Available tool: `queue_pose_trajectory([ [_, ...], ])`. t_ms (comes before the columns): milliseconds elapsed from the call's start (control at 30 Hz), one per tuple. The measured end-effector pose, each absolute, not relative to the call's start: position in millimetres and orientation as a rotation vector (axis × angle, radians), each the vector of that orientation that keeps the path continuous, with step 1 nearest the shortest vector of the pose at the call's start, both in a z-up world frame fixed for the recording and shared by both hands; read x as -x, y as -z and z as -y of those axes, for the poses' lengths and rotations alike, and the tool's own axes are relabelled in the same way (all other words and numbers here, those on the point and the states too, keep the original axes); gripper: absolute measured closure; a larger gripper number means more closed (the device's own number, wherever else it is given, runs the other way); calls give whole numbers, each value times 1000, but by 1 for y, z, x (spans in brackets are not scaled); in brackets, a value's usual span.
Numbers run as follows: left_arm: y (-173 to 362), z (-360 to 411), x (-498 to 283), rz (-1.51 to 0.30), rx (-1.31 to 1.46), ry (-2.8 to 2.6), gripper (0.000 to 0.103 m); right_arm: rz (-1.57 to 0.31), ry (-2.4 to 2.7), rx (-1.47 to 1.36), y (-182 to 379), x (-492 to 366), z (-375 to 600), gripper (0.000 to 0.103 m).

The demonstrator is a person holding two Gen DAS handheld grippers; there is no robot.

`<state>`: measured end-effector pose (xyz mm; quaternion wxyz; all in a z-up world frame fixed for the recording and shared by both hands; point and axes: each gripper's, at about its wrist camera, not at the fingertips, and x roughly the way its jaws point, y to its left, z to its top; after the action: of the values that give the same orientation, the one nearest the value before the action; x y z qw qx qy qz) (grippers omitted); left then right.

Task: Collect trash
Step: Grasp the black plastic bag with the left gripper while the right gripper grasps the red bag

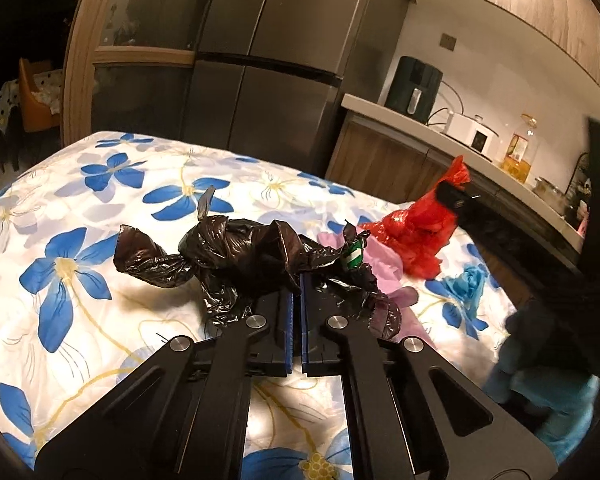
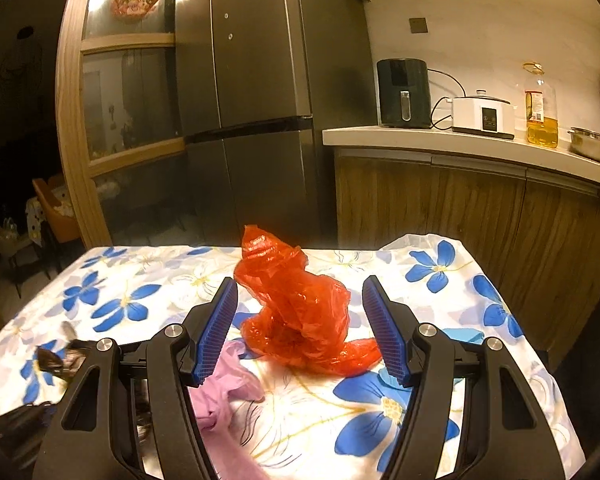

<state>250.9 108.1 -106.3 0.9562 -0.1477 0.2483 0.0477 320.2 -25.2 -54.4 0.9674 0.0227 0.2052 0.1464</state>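
Refrigerator (image 2: 256, 92), dark steel with several doors, stands behind the scene; no brand name can be read on it. Wooden-fronted cabinets carry a pale countertop (image 2: 440, 136) to its right. Table (image 2: 148, 292) in the foreground is covered by a white cloth printed with blue flowers.

On the countertop, from left to right in the right wrist view: a dark air fryer (image 2: 403, 92), a white cooker (image 2: 483, 118) with a small dark panel, an oil bottle (image 2: 541, 108) with a yellow label whose writing is too small to read, and a steel bowl (image 2: 592, 146).

Black trash bag (image 1: 236, 256), crumpled, lies on the cloth. The left gripper (image 1: 301, 292) has its blue-padded jaws drawn together on a fold of this bag. A small green-and-white wrapper (image 1: 353, 255) shows at the bag's right edge; its print is illegible.

Red plastic bag (image 2: 296, 304) stands heaped on the cloth right of the black one. The right gripper (image 2: 300, 328) has its jaws spread wide on either side of the red bag, neither pad clearly touching it.

A pink plastic piece (image 2: 224, 392) lies between the two bags. A blue plastic piece (image 1: 470, 280) lies near the table's right edge.
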Motion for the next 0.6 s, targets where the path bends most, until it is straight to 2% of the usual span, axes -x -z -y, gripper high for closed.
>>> queue_pose_trajectory([
  [67, 104, -108, -249, -493, 296, -96, 102, -428, -295, -52, 59, -327, 25, 39],
  [167, 100, -108, -245, -482, 290, -97, 102, -448, -304, -65, 64, -333, 26, 49],
  [333, 95, -108, -241, -472, 275, -101, 102, -478, -329, -82, 68, -341, 26, 84],
  [433, 93, -108, -239, -468, 267, -106, 102, -473, -335, -97, 67, -338, 29, 91],
  [600, 88, -105, -232, -454, 253, -116, 102, -451, -316, -113, 59, -326, 40, 94],
])
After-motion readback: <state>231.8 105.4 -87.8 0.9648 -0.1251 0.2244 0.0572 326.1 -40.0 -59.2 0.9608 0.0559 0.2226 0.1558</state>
